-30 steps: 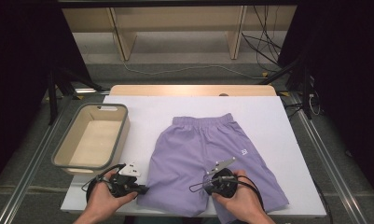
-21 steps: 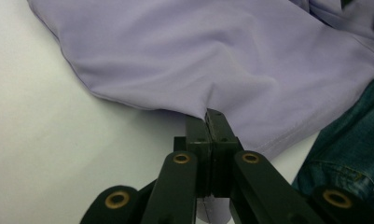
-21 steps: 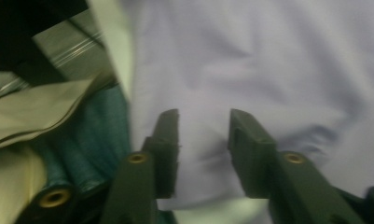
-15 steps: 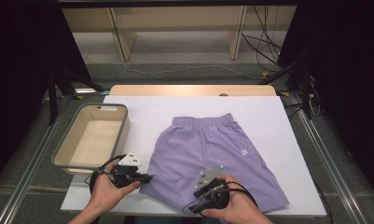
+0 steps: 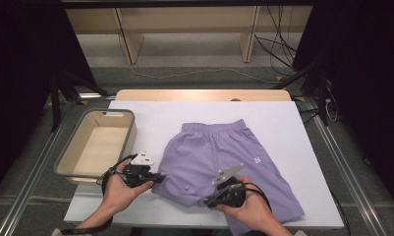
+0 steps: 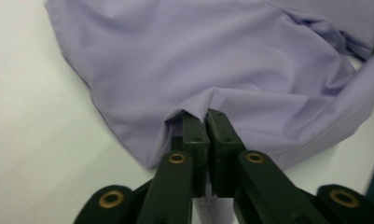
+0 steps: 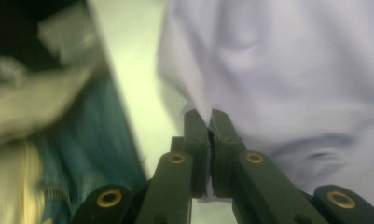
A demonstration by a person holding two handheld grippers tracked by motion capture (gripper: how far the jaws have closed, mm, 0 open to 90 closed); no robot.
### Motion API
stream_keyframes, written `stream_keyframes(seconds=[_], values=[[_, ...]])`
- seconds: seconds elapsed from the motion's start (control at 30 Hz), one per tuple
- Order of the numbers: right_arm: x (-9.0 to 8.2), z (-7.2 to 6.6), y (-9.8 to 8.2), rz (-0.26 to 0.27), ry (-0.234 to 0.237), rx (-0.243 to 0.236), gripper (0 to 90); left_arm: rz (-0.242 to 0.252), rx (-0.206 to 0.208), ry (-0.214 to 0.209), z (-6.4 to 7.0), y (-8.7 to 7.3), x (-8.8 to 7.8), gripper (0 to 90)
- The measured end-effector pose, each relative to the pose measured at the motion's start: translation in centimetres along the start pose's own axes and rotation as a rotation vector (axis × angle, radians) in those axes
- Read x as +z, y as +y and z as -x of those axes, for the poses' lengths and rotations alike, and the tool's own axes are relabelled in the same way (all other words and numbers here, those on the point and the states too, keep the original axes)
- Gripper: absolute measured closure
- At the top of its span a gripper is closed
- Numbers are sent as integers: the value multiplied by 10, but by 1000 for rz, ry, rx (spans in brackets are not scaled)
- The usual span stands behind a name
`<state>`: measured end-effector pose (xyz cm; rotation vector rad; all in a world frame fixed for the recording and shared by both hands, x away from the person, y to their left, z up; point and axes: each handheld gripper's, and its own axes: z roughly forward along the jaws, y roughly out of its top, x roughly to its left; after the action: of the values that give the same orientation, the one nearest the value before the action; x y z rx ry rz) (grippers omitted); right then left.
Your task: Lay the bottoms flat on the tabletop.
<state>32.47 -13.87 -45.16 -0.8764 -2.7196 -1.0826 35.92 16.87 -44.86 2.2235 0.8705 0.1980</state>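
Lilac shorts point(image 5: 219, 157) lie flat on the white table point(image 5: 293, 128), waistband away from me. My left gripper point(image 5: 161, 178) is at the outer edge of the shorts' left leg. In the left gripper view its jaws point(image 6: 207, 114) are shut on a raised pinch of the lilac fabric point(image 6: 212, 60). My right gripper point(image 5: 208, 202) is at the near hem between the legs. Its jaws point(image 7: 209, 116) have just closed and now pinch a fold of the shorts point(image 7: 292, 70) at the table's near edge.
A beige bin point(image 5: 130, 129) with nothing in it stands at the table's left, just beyond my left hand. Wooden shelf legs and cables are on the floor behind the table. White tabletop lies bare to the right of the shorts.
My left hand has moved right and slightly away from me with the leg's edge. My right hand dipped toward the near hem, then came back up. The near hem of the left leg has bunched up.
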Motion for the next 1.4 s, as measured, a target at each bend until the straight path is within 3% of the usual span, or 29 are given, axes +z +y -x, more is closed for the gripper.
stream_keyframes(seconds=[0.1,0.27,0.4,0.6,0.77,0.87,0.97,1.03,1.13,1.2,1.27,1.4], values=[[-6,21,3,69,-26,109,876,22,2,28,-3,3,4,764],[1,41,2,65,-92,216,875,49,31,74,-5,5,-1,631],[4,46,3,53,-135,239,868,32,63,53,-2,3,-4,622],[6,47,4,48,-170,238,852,-65,198,-10,12,1,11,591],[9,47,5,40,-195,217,811,-140,265,-30,16,-1,29,596],[8,46,6,49,-220,178,713,-164,293,-31,15,-1,34,654],[4,42,8,72,-275,95,652,-178,302,-39,16,-2,39,703],[0,39,10,89,-303,47,667,-184,306,-46,16,-1,39,735],[-4,32,12,97,-294,-26,737,-181,300,-45,17,-1,40,765],[-4,28,12,101,-233,-56,765,-183,298,-43,16,-1,40,779],[-1,25,11,67,-241,-92,771,-182,291,-42,16,-1,40,795],[9,29,7,-12,-277,-118,717,-181,283,-38,15,-1,40,827]])
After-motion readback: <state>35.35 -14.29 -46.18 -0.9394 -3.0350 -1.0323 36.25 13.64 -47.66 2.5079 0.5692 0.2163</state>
